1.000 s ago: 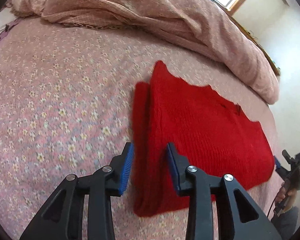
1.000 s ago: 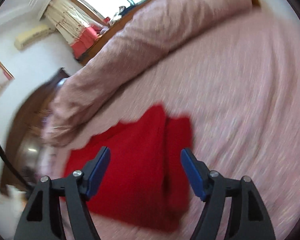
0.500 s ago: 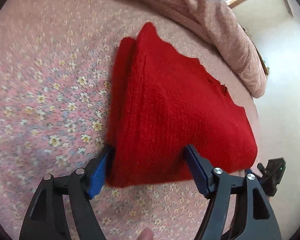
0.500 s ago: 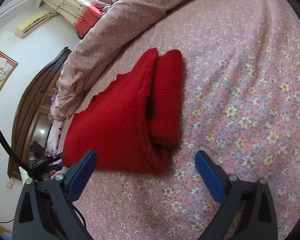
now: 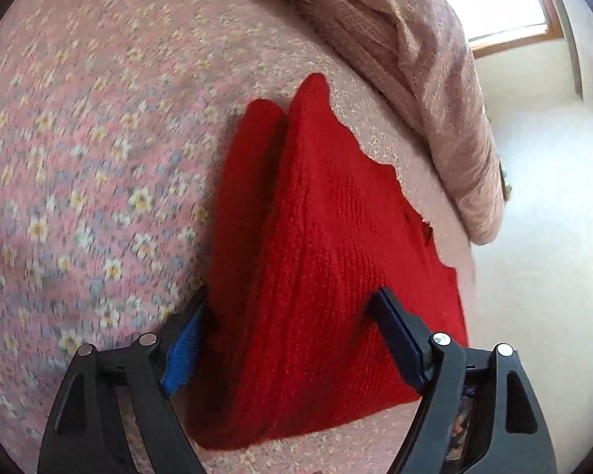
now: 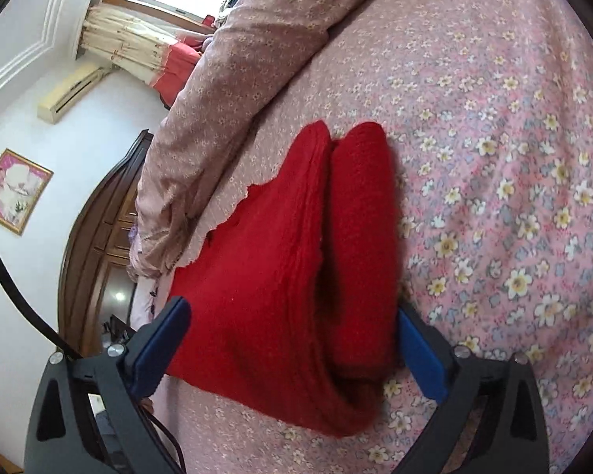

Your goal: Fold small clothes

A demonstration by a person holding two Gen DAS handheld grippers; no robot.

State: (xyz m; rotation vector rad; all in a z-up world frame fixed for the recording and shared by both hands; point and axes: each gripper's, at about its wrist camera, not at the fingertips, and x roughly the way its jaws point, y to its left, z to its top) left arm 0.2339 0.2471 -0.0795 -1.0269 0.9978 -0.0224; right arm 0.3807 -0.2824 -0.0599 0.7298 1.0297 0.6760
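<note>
— sweater (image 5: 328, 260): where does it lie?
— red knit, folded on the floral bedsheet (image 5: 99, 138), near the quilt (image 5: 435, 59).
— and the 2 tools?
— left gripper (image 5: 292, 339) and right gripper (image 6: 292, 343) both gape wide astride its near ends, holding nothing; likely poised to pinch for another fold.

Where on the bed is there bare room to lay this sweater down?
Bare floral bedsheet lies beside the red knitted sweater's rolled edge, opposite the bunched pink quilt. Only a narrow strip separates quilt and sweater.
</note>
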